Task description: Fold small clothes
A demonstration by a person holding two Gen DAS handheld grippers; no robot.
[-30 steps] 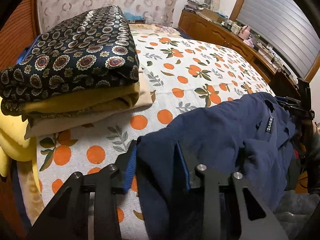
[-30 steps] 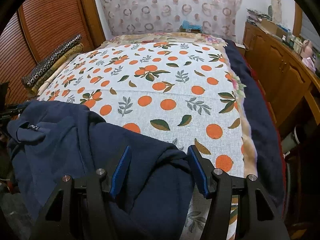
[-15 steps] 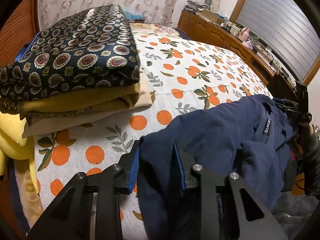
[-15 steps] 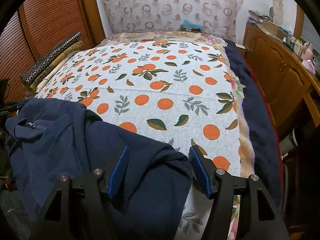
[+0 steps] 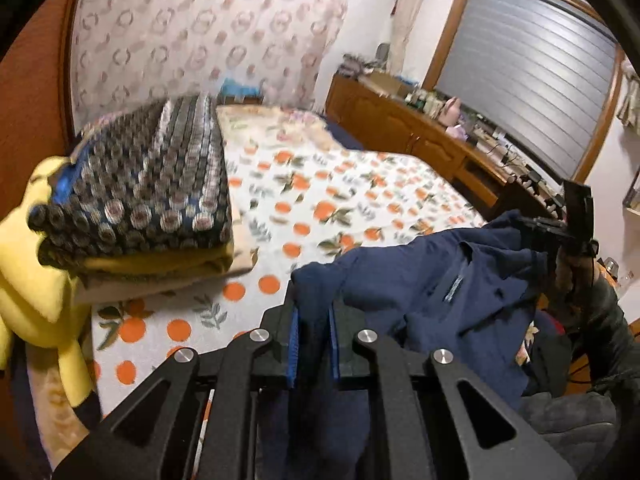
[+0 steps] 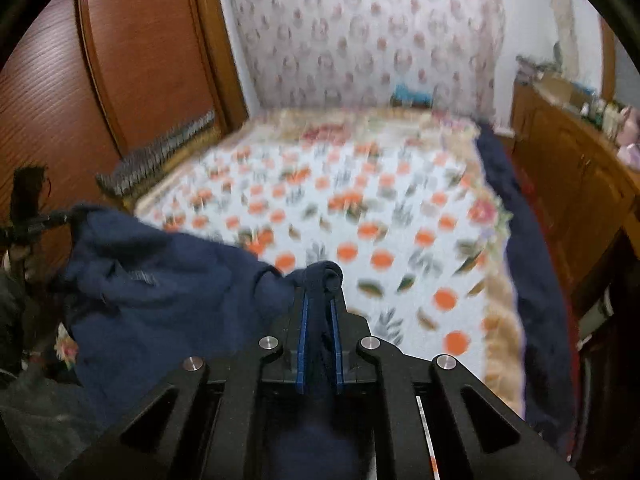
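A navy blue garment (image 5: 452,292) hangs between my two grippers above the near edge of the bed. My left gripper (image 5: 313,312) is shut on one end of it, with cloth bunched between the blue pads. My right gripper (image 6: 320,300) is shut on the other end, with a fold of cloth poking out above the pads. The garment also shows in the right wrist view (image 6: 168,288), sagging to the left. Its label faces up. Each gripper shows far off in the other's view.
The bed (image 5: 360,196) has a white sheet with orange fruit print. A stack of folded cloths (image 5: 148,200) topped by a dark patterned one lies at its left side, with a yellow plush toy (image 5: 36,280) beside it. A wooden dresser (image 5: 420,140) runs along the right.
Both grippers have closed on the navy garment and lifted it off the bed edge. The views have tilted up and are blurred by motion.
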